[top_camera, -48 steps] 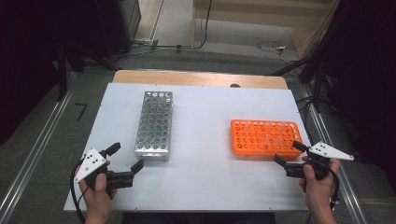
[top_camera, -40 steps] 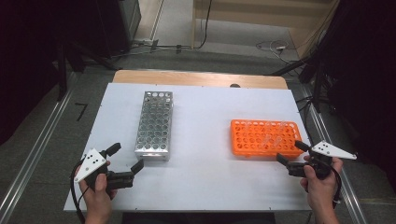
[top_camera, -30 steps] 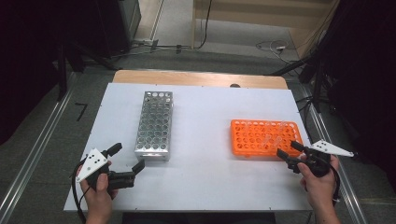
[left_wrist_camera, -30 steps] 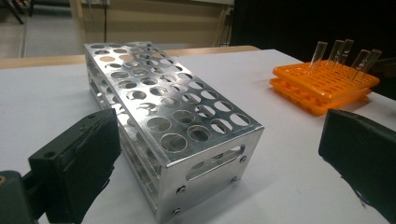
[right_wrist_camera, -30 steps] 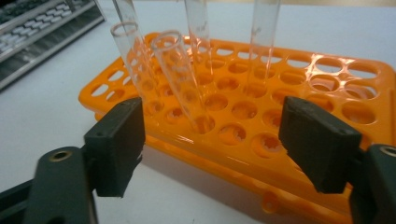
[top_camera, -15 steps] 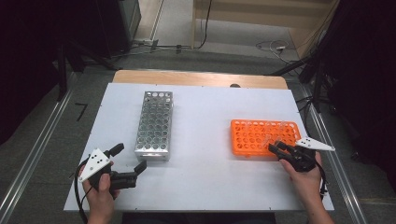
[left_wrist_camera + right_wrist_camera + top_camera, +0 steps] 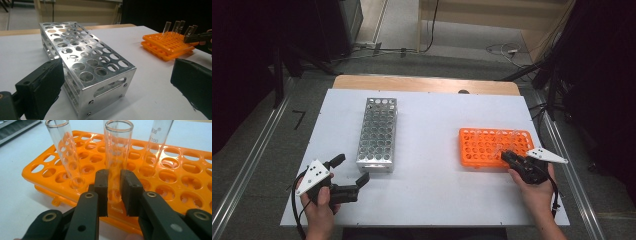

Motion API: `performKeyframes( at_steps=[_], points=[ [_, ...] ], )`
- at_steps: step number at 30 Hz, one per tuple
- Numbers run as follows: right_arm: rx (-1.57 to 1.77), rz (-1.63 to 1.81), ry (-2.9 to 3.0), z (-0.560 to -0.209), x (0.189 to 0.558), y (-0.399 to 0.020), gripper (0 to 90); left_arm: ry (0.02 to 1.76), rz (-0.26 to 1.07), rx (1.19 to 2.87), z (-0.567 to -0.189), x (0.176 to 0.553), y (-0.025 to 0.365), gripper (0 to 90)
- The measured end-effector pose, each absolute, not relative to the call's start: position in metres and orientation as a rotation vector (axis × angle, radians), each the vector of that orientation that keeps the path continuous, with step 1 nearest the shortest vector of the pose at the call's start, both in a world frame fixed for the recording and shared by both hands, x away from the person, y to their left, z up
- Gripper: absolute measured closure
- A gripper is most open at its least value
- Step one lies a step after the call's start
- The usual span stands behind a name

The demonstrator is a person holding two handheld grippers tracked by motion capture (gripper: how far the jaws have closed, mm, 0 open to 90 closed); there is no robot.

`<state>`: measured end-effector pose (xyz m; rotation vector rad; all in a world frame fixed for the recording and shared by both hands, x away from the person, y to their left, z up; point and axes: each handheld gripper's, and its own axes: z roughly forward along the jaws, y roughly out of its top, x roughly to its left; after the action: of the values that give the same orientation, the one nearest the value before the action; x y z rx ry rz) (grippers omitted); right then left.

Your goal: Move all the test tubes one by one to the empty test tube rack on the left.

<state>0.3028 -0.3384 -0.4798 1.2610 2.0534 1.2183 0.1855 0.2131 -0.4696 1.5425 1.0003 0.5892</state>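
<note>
Right gripper (image 7: 113, 192): its jaws are clenched around a clear glass test tube (image 7: 117, 157), low on the tube, just above the orange rack (image 7: 175, 182) it stands in.
Why there: my guess is a low grip keeps the tube upright and steady for a straight lift out of its hole.
Test tube's place: at the near edge of the orange rack, on the right of the white counter (image 7: 427, 115); a few more tubes stand beside it.
Left gripper (image 7: 348, 176): jaws released and wide apart, holding nothing, hovering near the counter's front left edge.
Metal rack (image 7: 378, 132): all the holes I can see are bare; it lies just ahead of the left gripper, well apart from the orange one, likely the tubes' destination.
Writing: a neighbouring tube (image 7: 160, 142) reads "100" with a small ring mark; nothing else is legible.
</note>
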Motion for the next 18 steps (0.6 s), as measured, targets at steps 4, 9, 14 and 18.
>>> performKeyframes(
  at_steps=[4, 9, 14, 18],
  points=[
    [1.251, 1.262, 2.043, -0.477, 0.302, -0.342, 73.8, 1.001, 0.591, 1.540, -0.469, 0.185, 0.212, 0.0],
    [1.247, 1.284, 2.010, -0.466, 0.296, -0.345, 73.9, 0.992, 0.594, 1.543, -0.468, 0.184, 0.210, 0.0],
    [1.227, 1.306, 1.990, -0.452, 0.285, -0.350, 73.9, 0.989, 0.592, 1.548, -0.467, 0.183, 0.208, 0.0],
    [1.213, 1.322, 1.997, -0.445, 0.276, -0.352, 73.9, 0.986, 0.590, 1.549, -0.466, 0.182, 0.206, 0.0]
  ],
)
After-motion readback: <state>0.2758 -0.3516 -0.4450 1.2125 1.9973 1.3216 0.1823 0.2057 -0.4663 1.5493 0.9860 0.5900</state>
